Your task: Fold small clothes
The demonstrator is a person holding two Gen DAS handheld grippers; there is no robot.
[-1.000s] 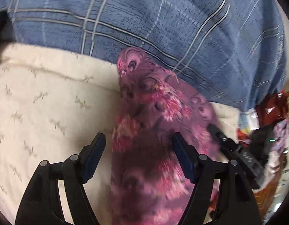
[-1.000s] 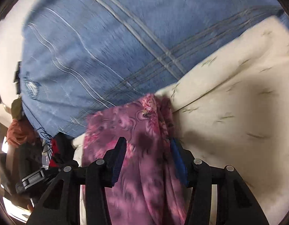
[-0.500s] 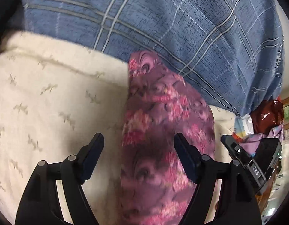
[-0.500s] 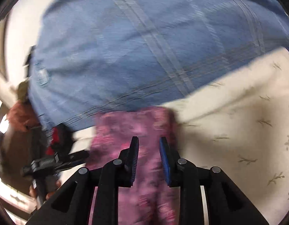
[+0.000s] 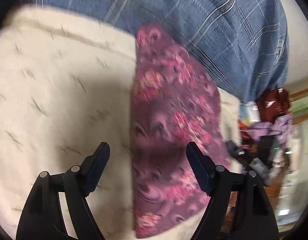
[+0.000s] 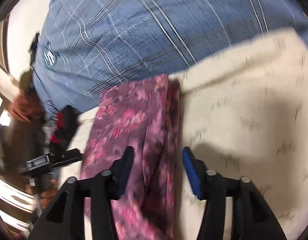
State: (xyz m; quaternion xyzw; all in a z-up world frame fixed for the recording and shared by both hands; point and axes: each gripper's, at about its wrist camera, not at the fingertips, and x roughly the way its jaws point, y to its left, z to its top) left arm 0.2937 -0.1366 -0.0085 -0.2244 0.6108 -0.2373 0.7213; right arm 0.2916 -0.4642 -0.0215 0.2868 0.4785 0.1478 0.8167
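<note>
A purple garment with pink flowers point(image 5: 170, 124) lies folded into a long strip on a cream bedspread point(image 5: 54, 100). My left gripper point(image 5: 148, 158) is open above it, its right finger over the cloth and its left finger over the bedspread. In the right wrist view the same garment point(image 6: 134, 128) runs between the jaws of my right gripper point(image 6: 157, 158), which is open and holds nothing. The other gripper point(image 6: 52, 160) shows at the left edge.
A person in a blue checked shirt point(image 5: 194, 20) stands at the far edge of the bed, also in the right wrist view point(image 6: 144, 30). A heap of red and lilac clothes point(image 5: 273, 116) lies to the right.
My right gripper closed nearly shut half a second ago and has opened again. Both grippers have drawn back a little from the garment, which now lies flat.
</note>
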